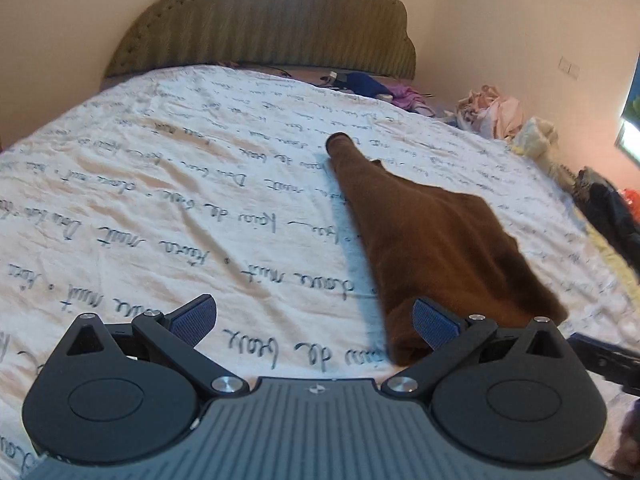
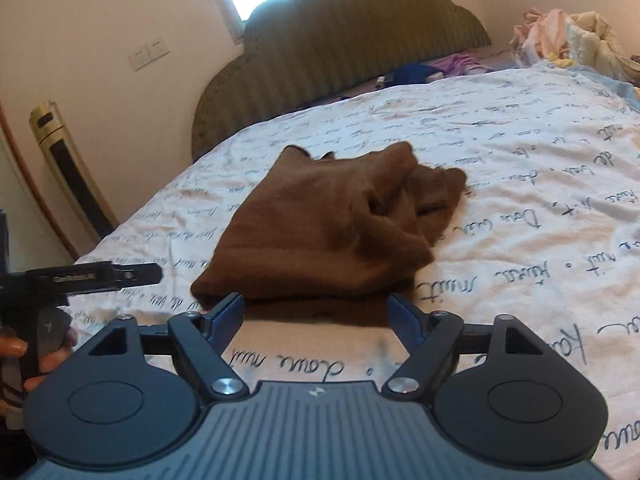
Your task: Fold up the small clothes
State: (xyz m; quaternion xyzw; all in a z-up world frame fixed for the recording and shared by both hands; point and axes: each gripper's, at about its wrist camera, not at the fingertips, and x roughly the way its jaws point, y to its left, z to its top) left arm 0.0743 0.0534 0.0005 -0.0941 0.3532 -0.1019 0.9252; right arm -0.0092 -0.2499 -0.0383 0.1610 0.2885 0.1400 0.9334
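A brown garment [image 1: 440, 240] lies folded on the white bedsheet [image 1: 180, 200] printed with handwriting. In the left wrist view it stretches from a narrow far end to a wide near end. My left gripper [image 1: 316, 322] is open, its right pad [image 1: 434, 322] in front of the garment's near corner, nothing between the pads. In the right wrist view the brown garment [image 2: 332, 232] lies just beyond my right gripper [image 2: 320, 318], which is open and apart from the cloth. The left gripper [image 2: 92, 276], held by a hand, shows at that view's left edge.
A padded olive headboard [image 1: 264, 36] stands at the bed's far end. Blue and purple clothes [image 1: 380, 88] lie near it, and a pile of pale clothes [image 1: 496, 112] sits at the bed's right side. A tall gold appliance [image 2: 68, 172] stands by the wall.
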